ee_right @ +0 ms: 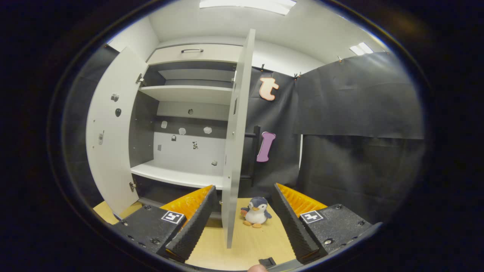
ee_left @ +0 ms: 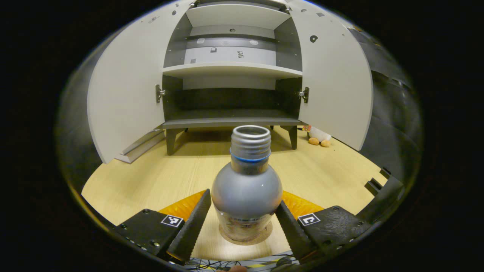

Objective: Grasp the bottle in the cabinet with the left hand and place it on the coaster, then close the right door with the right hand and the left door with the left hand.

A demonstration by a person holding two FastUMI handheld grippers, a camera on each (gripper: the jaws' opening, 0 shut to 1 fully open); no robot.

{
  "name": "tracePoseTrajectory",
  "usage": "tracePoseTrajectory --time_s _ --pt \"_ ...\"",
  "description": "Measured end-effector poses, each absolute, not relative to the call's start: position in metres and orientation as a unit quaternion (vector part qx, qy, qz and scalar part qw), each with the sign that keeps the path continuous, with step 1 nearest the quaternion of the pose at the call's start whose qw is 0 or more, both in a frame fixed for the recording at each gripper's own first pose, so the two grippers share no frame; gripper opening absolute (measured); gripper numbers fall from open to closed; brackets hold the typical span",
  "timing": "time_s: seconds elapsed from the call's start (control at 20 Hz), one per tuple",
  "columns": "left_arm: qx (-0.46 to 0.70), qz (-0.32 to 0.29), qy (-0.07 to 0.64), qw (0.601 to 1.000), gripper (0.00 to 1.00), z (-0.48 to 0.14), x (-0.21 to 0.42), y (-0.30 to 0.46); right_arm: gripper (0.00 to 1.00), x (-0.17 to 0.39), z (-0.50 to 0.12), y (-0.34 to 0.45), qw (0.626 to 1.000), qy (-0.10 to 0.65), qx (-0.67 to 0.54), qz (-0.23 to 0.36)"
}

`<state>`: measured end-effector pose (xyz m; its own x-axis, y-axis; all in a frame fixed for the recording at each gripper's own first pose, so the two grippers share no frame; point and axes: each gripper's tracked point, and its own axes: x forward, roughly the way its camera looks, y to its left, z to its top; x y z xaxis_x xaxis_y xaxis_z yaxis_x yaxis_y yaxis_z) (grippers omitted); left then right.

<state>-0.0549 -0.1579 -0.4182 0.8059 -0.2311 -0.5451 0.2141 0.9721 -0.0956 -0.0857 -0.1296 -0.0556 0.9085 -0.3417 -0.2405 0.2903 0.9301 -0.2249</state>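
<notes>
Standing on coaster (ee_left: 246, 239), bottle (ee_left: 246, 189) between open left jaws; right jaws open astride right door (ee_right: 236, 151) edge.

Right gripper (ee_right: 242, 223) hangs wide open, the right door (ee_right: 236, 143) edge-on between its fingers at twelve o'clock, a toy penguin (ee_right: 256, 211) just past one, left door (ee_right: 113, 132) open at ten.
</notes>
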Motion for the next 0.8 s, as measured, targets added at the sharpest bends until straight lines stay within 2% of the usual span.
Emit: tracePoseTrajectory --time_s 0.1,0.15,0.2,0.3,0.35,0.4,0.5,0.6,0.8 --pt "-0.007 -0.124 0.305 0.944 0.99 -0.418 -0.058 -0.159 0.96 -0.085 -0.062 -0.137 0.973 0.145 -0.082 -0.162" --pt "-0.005 -0.123 0.303 0.945 0.96 -0.414 -0.058 -0.158 0.97 -0.084 -0.063 -0.142 0.973 0.146 -0.070 -0.162" --pt "-0.002 -0.123 0.300 0.946 0.99 -0.408 -0.057 -0.157 0.98 -0.083 -0.062 -0.148 0.974 0.144 -0.060 -0.166" --pt "0.004 -0.123 0.293 0.948 0.96 -0.394 -0.057 -0.154 0.97 -0.081 -0.055 -0.164 0.975 0.128 -0.048 -0.174" --pt "0.003 -0.127 0.292 0.948 0.99 -0.388 -0.057 -0.155 0.96 -0.078 -0.051 -0.173 0.976 0.118 -0.045 -0.180" --pt "0.003 -0.135 0.292 0.947 0.96 -0.382 -0.060 -0.159 0.96 -0.075 -0.047 -0.181 0.976 0.112 -0.042 -0.184" --pt "0.014 -0.148 0.281 0.948 0.96 -0.363 -0.058 -0.162 0.97 -0.067 -0.042 -0.198 0.975 0.103 -0.033 -0.193" --pt "0.026 -0.157 0.265 0.951 0.99 -0.344 -0.055 -0.166 0.97 -0.058 -0.036 -0.207 0.976 0.093 -0.016 -0.195" --pt "0.019 -0.149 0.244 0.958 0.96 -0.307 -0.057 -0.163 0.95 -0.037 -0.023 -0.211 0.981 0.074 0.012 -0.180"
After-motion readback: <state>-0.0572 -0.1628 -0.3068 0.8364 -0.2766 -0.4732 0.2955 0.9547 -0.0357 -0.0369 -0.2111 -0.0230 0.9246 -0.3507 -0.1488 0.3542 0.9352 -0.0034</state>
